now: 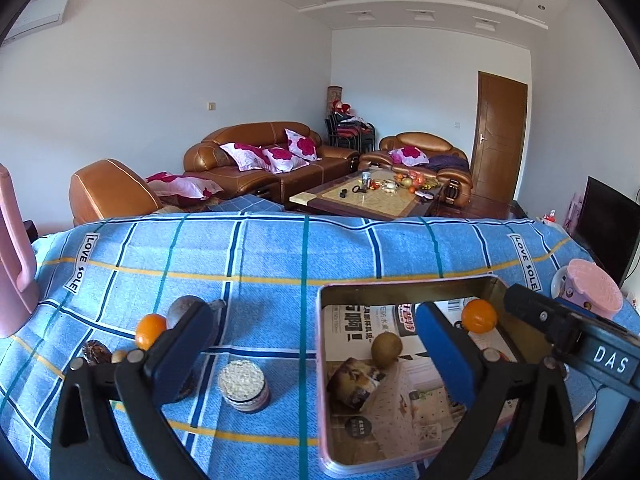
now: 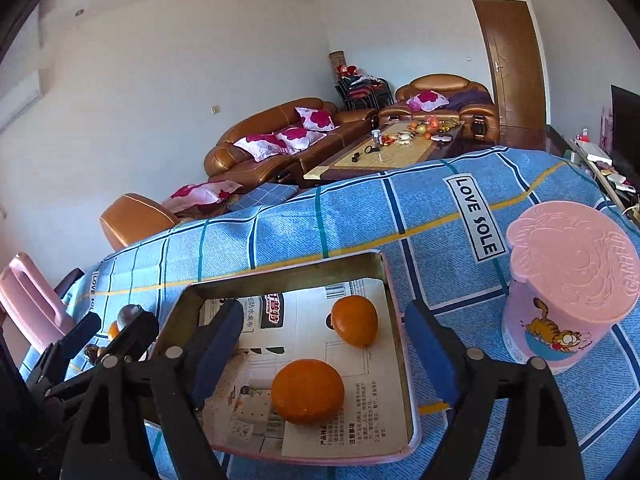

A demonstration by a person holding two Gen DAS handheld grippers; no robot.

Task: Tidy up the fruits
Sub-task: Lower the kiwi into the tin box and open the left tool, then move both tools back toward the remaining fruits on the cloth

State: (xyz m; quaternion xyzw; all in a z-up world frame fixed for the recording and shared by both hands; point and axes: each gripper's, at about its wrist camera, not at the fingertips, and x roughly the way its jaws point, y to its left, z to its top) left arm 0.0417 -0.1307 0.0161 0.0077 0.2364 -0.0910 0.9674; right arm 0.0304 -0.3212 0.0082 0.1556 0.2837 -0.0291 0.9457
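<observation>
A pink-rimmed metal tray point(image 1: 400, 286) lined with printed paper lies on the blue checked cloth. In the left wrist view it holds an orange point(image 1: 478, 315), a kiwi point(image 1: 386, 349) and a brownish fruit point(image 1: 355, 378). In the right wrist view the tray point(image 2: 394, 308) holds two oranges, one near point(image 2: 307, 391) and one far point(image 2: 354, 320). My left gripper point(image 1: 316, 360) is open and empty above the tray's left edge. My right gripper point(image 2: 326, 354) is open and empty over the tray. Left of the tray lie an orange point(image 1: 149, 330) and a dark round fruit point(image 1: 182, 309).
A small jar with a white textured lid point(image 1: 244, 385) stands left of the tray. A pink lidded cup point(image 2: 570, 288) stands to the tray's right. A pink jug point(image 1: 12, 256) is at the far left. Sofas and a coffee table point(image 1: 368, 196) lie beyond.
</observation>
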